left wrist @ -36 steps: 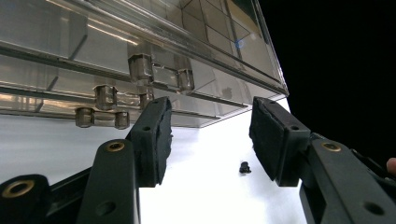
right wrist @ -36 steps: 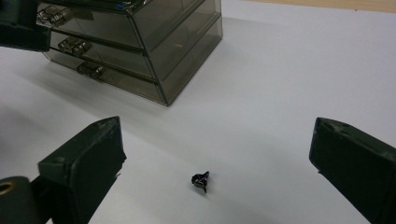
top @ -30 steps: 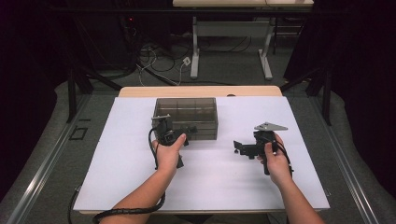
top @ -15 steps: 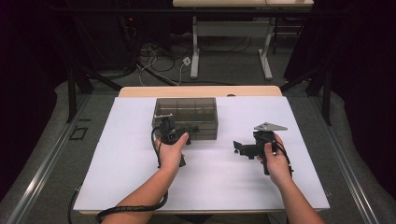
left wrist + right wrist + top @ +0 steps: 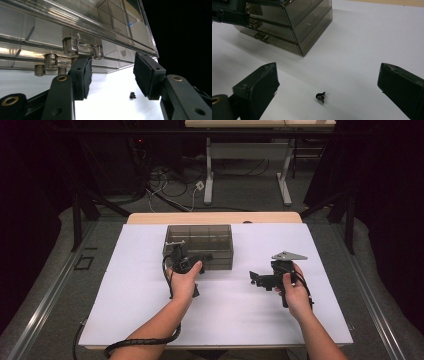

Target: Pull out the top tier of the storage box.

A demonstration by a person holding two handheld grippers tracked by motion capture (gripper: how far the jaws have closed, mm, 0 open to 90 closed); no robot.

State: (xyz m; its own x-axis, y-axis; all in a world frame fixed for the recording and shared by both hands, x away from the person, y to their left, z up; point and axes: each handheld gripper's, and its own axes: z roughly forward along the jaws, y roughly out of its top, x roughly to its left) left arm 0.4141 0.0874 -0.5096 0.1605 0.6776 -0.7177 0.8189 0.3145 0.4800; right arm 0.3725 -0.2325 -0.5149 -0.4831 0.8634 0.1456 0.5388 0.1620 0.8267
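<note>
A smoky see-through plastic box (image 5: 200,240) with a hinged lid stands on the white table sheet (image 5: 125,300). My left gripper (image 5: 200,259) points at the box's near wall. In the left gripper view its jaws (image 5: 112,65) stand partly apart with bare table between them, and the left pad (image 5: 82,72) sits just under a clear latch (image 5: 82,47) on the box (image 5: 50,25). My right gripper (image 5: 256,279) lies level, pointing left, with its jaws (image 5: 329,75) wide open. A tiny black part (image 5: 320,97) lies on the sheet between and ahead of them, also seen as the tiny black part (image 5: 132,95).
The box (image 5: 294,22) sits up and to the left in the right gripper view. A wooden table edge (image 5: 215,217) runs behind the sheet. Beyond it are cables on the floor (image 5: 175,185) and white desk legs (image 5: 209,175).
</note>
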